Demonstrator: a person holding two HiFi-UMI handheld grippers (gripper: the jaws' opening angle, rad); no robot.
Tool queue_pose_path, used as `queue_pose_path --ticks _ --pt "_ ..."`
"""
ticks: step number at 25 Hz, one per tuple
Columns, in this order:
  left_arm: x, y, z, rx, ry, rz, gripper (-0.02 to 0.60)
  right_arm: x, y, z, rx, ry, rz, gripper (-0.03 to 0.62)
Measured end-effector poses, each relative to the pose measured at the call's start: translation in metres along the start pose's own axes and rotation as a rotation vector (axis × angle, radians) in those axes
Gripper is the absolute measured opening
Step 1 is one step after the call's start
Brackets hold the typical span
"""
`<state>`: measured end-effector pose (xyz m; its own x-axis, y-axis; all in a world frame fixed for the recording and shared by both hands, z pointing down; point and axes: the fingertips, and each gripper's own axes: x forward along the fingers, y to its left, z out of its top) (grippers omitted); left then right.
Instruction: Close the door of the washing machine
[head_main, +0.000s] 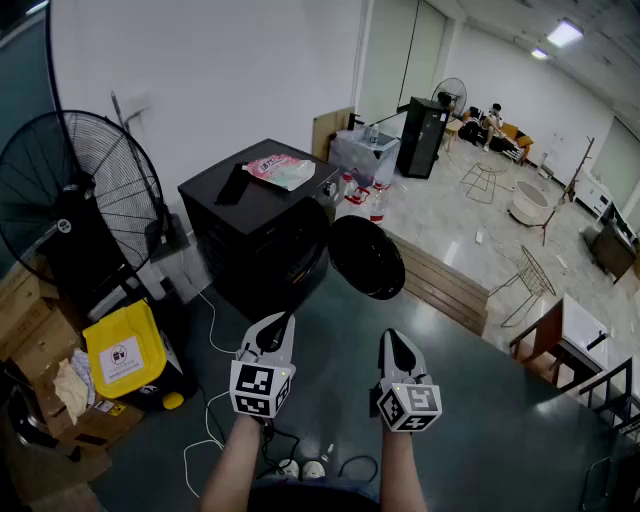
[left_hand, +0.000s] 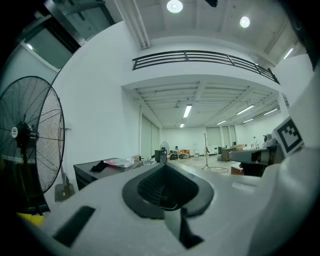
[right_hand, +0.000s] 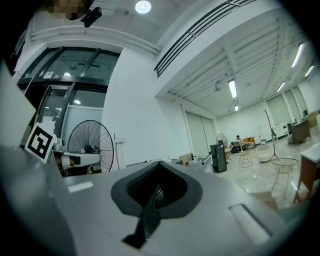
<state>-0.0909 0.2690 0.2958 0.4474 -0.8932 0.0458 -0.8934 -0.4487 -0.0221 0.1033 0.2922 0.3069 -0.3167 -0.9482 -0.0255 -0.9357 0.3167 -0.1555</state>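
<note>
The black washing machine (head_main: 265, 235) stands ahead of me, and its round dark door (head_main: 366, 257) hangs open to the machine's right. Both grippers are held level, side by side, short of the machine and touching nothing. My left gripper (head_main: 273, 328) is shut and empty, in line with the machine's front. My right gripper (head_main: 392, 342) is shut and empty too, a little below the open door. In the left gripper view the machine's top (left_hand: 100, 169) shows beyond the closed left gripper (left_hand: 167, 189). The right gripper view shows the closed right gripper (right_hand: 155, 192) with nothing between its jaws.
A big floor fan (head_main: 85, 190) and a yellow bin (head_main: 125, 350) stand left of the machine, with cardboard boxes (head_main: 35, 330) beside them. A pink bag (head_main: 281, 170) lies on the machine's top. A low wooden platform (head_main: 440, 285) sits right of the door. White cables (head_main: 212, 430) trail on the floor.
</note>
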Motion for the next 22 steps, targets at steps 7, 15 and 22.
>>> queue_pose_path --ticks 7,15,22 --pt "-0.0008 -0.0021 -0.0024 0.000 0.009 -0.002 0.008 -0.0010 0.0009 0.0013 0.006 -0.006 0.002 0.011" --pt "-0.0001 -0.0018 -0.0063 -0.004 0.016 -0.005 0.008 -0.0013 0.0009 -0.0005 0.015 -0.003 -0.001 0.011" --pt "0.0016 -0.0019 -0.0096 -0.009 0.026 -0.013 0.008 0.0010 0.0055 -0.0037 0.004 0.002 0.007 0.012"
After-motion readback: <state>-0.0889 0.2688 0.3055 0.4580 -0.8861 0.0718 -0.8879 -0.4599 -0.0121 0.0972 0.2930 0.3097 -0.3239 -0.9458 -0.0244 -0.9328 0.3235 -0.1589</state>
